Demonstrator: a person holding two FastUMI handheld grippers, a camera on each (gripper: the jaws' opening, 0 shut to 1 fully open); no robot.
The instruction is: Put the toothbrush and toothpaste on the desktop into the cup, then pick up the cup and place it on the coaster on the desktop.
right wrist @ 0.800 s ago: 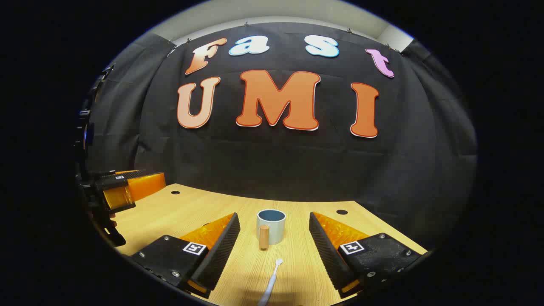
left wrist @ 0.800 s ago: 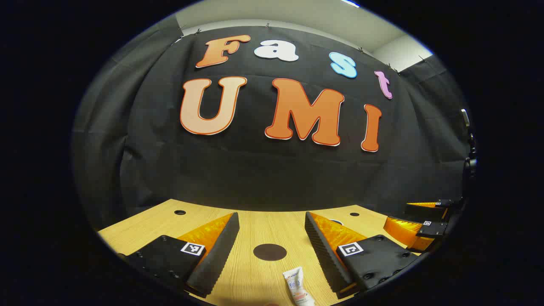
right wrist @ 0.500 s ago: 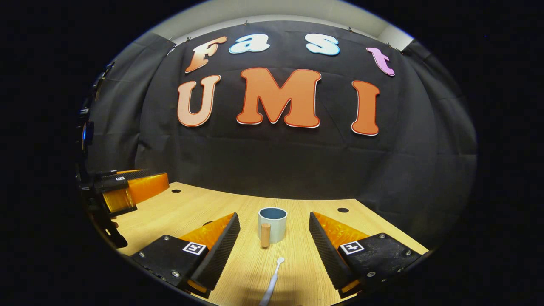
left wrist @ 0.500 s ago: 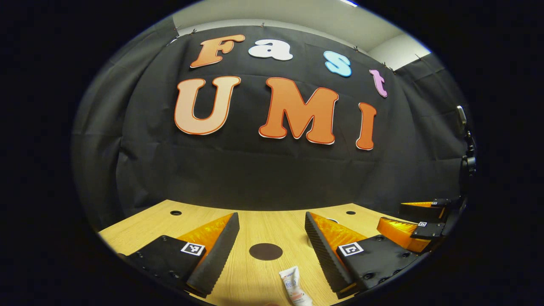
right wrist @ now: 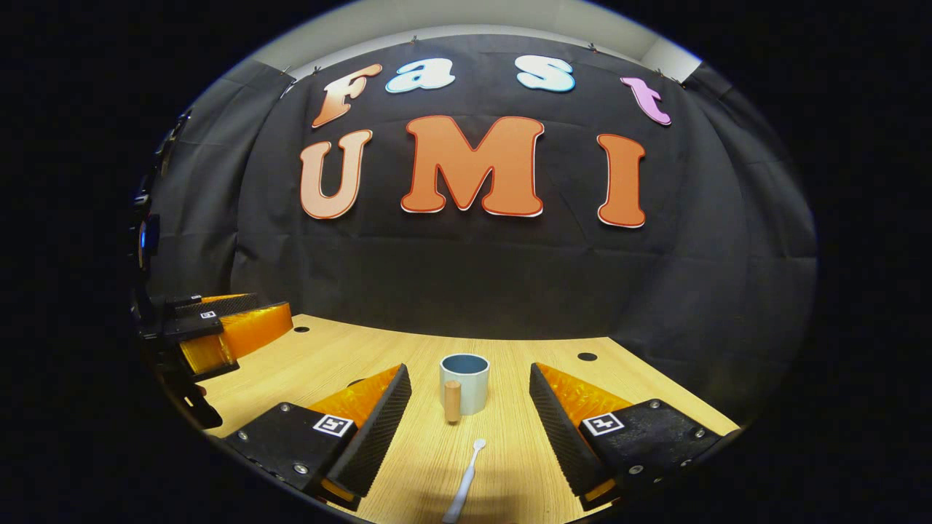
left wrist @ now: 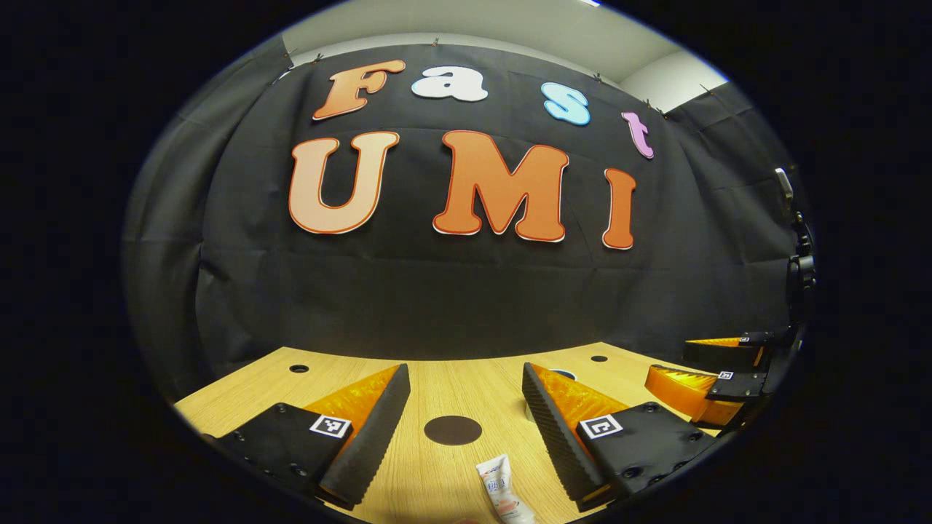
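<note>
Both grippers hang spread wide over the wooden desktop [right wrist: 328,356] holding nothing, the left gripper [left wrist: 466,426] with the toothpaste [left wrist: 501,496] lying flat between its fingers just short of the dark round coaster [left wrist: 453,430], the right gripper [right wrist: 470,429] framing the toothbrush [right wrist: 464,484] lying in front of the upright cup [right wrist: 464,382].
</note>
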